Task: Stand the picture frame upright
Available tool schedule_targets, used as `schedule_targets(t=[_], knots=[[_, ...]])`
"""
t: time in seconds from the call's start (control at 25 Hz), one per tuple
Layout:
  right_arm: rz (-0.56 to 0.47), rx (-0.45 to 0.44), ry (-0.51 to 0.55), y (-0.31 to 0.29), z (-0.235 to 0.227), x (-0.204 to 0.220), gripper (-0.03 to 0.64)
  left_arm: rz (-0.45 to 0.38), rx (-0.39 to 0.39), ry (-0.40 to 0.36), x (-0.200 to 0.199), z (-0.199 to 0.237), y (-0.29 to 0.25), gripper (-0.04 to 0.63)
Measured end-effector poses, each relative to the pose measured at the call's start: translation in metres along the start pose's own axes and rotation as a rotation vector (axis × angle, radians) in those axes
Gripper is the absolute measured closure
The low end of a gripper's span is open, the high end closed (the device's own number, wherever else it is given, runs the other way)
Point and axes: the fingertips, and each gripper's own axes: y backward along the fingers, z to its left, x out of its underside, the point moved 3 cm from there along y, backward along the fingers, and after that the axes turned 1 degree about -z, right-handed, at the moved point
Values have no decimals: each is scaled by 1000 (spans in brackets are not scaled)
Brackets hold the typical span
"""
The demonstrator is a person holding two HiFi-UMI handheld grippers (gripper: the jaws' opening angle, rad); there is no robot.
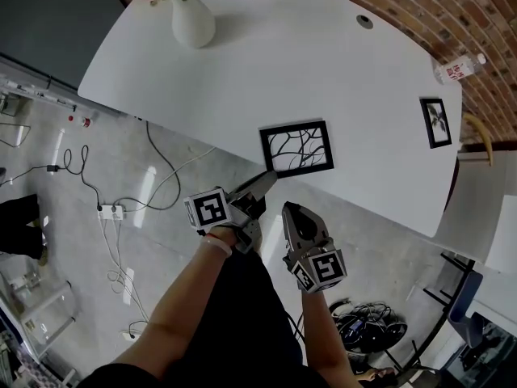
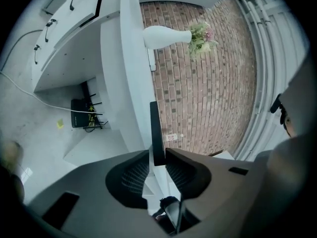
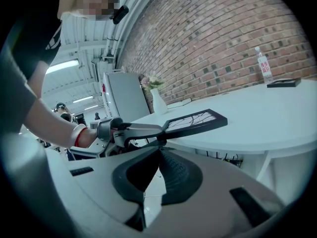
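A black picture frame (image 1: 296, 147) with a branch pattern lies on the white table (image 1: 266, 63), close to its near edge. My left gripper (image 1: 271, 175) reaches level to the frame's near-left corner and is shut on it. In the left gripper view, the frame's black edge (image 2: 157, 128) sits pinched between the two pads, with my left gripper (image 2: 157, 157) rolled onto its side. My right gripper (image 1: 289, 209) hangs just short of the table edge, shut and empty. The right gripper view shows its closed jaws (image 3: 159, 152) below the frame (image 3: 195, 122), whose corner is in the left gripper (image 3: 159, 128).
A white vase of flowers (image 1: 192, 18) stands at the table's far left. A small second frame (image 1: 436, 122) lies flat at the right, and a water bottle (image 1: 459, 69) lies beyond it. Cables and a power strip (image 1: 113, 210) lie on the floor at the left.
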Motion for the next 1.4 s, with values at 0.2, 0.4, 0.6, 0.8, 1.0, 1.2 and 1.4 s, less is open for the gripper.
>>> schedule_targets(t=[0.2, 0.4, 0.6, 0.8, 1.0, 1.2, 1.4], knots=[[-20, -5, -59, 2, -1, -2, 613, 9, 8, 31, 4, -3, 3, 498], [-46, 14, -166, 1, -8, -9, 612, 7, 10, 32, 10, -3, 6, 520], [-80, 24, -362, -1, -17, -9, 612, -6, 35, 60, 17, -5, 13, 522], [-74, 23, -518, -6, -18, -7, 569, -14, 46, 61, 23, -5, 23, 523], [-92, -1, -655, -16, -19, -8, 470, -18, 43, 67, 28, -3, 27, 523], [-123, 13, -807, -18, -20, 4, 465, -10, 51, 82, 36, -3, 34, 525], [-161, 6, -904, -21, -23, 4, 463, -4, 64, 91, 44, -4, 39, 525]])
